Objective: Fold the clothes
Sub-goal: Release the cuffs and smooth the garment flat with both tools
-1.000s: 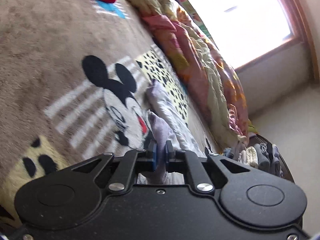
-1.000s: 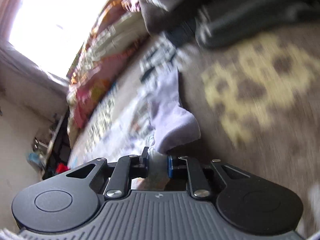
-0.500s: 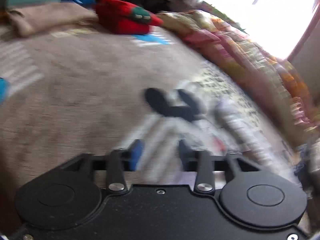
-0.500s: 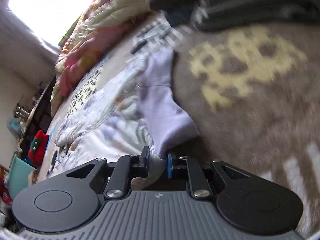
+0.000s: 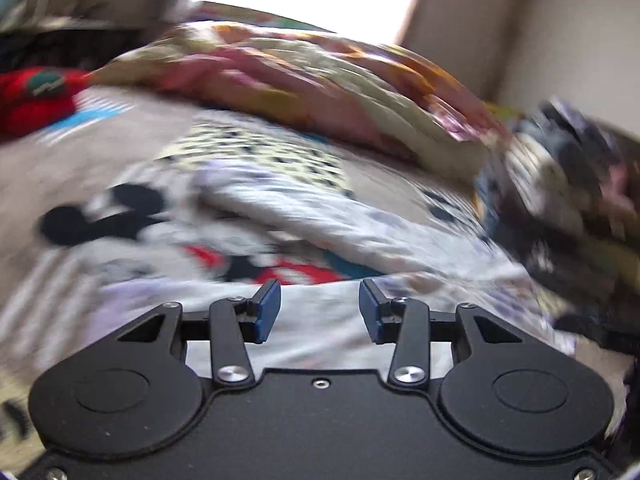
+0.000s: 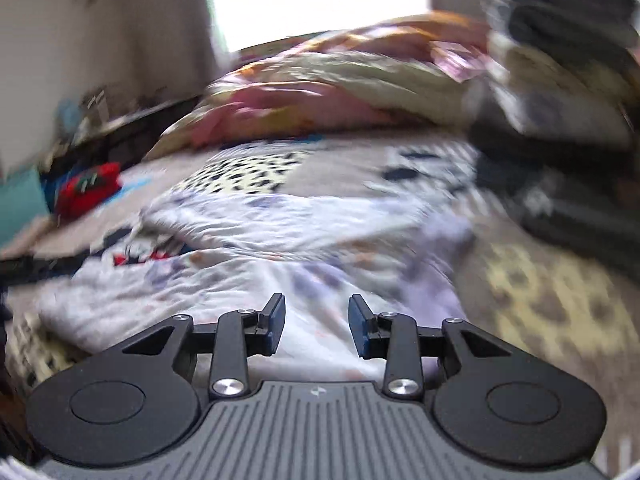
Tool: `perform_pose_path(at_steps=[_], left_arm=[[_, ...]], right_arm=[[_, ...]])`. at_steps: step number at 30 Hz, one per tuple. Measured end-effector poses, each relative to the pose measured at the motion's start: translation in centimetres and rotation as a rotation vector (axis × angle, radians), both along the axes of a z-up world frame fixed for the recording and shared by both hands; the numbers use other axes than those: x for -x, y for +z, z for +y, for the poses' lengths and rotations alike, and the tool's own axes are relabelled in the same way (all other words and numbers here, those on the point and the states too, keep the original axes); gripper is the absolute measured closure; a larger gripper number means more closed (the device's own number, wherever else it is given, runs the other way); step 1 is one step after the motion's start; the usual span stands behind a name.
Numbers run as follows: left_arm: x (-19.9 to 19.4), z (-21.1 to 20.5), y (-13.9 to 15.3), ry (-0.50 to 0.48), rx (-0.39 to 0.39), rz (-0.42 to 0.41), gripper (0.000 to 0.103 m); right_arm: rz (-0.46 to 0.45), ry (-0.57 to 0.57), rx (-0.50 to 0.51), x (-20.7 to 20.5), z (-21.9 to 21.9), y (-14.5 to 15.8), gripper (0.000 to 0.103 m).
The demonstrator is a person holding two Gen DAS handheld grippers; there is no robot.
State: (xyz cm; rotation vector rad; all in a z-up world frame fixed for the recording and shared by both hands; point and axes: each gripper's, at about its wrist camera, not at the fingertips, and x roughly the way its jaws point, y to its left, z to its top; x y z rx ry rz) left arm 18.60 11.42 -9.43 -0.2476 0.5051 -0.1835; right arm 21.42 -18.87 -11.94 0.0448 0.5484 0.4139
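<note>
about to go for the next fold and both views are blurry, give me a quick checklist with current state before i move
1. Left tongs open and empty: ok, jaws apart, nothing between them.
2. Right tongs open and empty: ok, jaws apart, nothing pinched.
3. White patterned garment lying on the Mickey blanket in front of both tongs: ok.
4. Garment flat, folded edges aligned: cannot tell, motion blur hides the edges.
5. Lavender cuff within view for the next grab: ok, at the garment's right side.
6. Pile of clothes apart from the garment: cannot tell, too blurred.
</note>
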Motion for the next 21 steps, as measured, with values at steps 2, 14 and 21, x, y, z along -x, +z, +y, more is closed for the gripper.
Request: perform_pose_path(at_steps=[2,14,21], left_arm=[[-1.0,-2.3,-0.6,-0.065,-0.019,-0.004,0.062],[-1.8,-9.1,-1.4,-0.288,-0.302,-0.055,0.046],[-2.1,-13.3,-3.5,-0.489,-0.328,0.043,0.046]], right_arm=[[-0.018,0.002,0.036,-0.5,0.9,-0.2,0.068],[0.071,-0.045,0.016,2.6,-3.5,-1.2,0.057],[0.023,-0.125,-0.107,-2.1,-5.4,0.1,0.054]])
